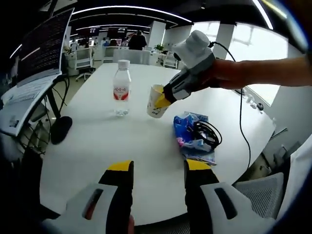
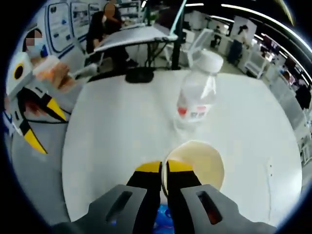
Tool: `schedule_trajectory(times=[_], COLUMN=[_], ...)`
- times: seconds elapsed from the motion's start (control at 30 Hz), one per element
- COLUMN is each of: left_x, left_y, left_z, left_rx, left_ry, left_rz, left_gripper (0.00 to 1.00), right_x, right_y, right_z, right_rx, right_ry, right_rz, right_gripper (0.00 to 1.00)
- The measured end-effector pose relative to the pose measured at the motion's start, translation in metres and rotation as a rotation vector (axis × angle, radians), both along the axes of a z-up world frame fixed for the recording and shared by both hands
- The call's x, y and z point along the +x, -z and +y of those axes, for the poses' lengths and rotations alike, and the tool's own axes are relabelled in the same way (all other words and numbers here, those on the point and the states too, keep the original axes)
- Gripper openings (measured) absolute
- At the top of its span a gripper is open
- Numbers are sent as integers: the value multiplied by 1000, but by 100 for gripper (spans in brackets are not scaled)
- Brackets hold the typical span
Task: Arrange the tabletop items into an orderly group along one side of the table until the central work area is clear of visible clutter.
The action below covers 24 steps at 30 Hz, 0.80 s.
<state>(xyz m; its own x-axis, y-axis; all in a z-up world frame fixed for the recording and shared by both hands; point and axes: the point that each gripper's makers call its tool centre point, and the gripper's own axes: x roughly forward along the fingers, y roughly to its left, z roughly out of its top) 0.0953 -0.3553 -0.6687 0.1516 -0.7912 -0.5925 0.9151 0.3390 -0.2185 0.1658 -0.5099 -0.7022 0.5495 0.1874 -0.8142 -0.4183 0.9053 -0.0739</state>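
A clear water bottle (image 1: 122,87) with a red label and white cap stands upright on the white round table (image 1: 112,141). Just right of it is a paper cup (image 1: 155,106), slightly tilted, with my right gripper (image 1: 163,100) shut on its rim from above. In the right gripper view the two yellow-tipped jaws of the right gripper (image 2: 164,168) pinch the wall of the cup (image 2: 200,163), and the bottle (image 2: 197,92) stands right behind it. My left gripper (image 1: 158,168) is open over the table's near edge, holding nothing; the left gripper (image 2: 45,126) also appears at that view's left.
A blue snack packet (image 1: 187,134) with a coiled black cable (image 1: 208,134) on it lies right of the cup. A black oval object (image 1: 61,129) sits at the table's left edge, beside a desk with a monitor (image 1: 44,46). Office chairs and people are far behind.
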Motion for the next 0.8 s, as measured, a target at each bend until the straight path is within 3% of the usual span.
schedule_trajectory(times=[0.8], left_x=[-4], left_y=[-5], left_z=[2], left_rx=[-17], left_ry=[11], left_rz=[2], left_gripper=[40], right_x=[34], right_y=[27], right_z=[-13], right_rx=[-69], right_ry=[-29], right_rz=[83], right_gripper=[0])
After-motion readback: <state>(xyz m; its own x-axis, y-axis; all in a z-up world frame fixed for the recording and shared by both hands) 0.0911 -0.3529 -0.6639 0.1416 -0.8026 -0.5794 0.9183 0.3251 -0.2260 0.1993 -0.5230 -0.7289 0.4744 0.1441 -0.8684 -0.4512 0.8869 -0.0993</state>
